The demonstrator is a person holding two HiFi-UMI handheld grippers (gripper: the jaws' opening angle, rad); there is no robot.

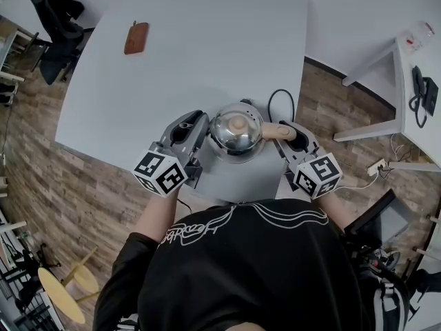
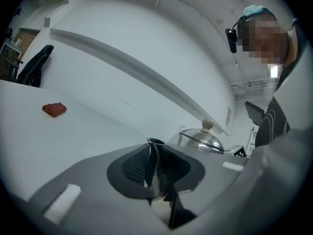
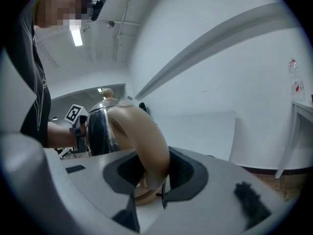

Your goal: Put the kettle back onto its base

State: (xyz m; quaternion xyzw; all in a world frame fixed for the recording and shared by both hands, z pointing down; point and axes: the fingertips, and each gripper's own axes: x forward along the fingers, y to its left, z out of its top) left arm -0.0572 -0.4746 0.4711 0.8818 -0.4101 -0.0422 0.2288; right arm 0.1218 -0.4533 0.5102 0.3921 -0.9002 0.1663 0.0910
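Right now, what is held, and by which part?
Both hold the kettle: the right hand-held gripper grips its beige handle, the left hand-held gripper its steel spout.

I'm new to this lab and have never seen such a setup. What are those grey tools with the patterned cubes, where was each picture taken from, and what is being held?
There is no machine here: a person holds a two-jaw gripper in each hand, and the patterned cubes are part of them. The head view comes from a camera on the person's head, looking down. The other two come from cameras riding on each gripper, looking along its jaws. At the near edge of the white table is a shiny kettle with a black cord behind it. Farther off lies a small brown pouch. The left gripper is closed on the kettle's metal spout. The right gripper is closed on its beige handle. I cannot tell whether the kettle sits on its base.
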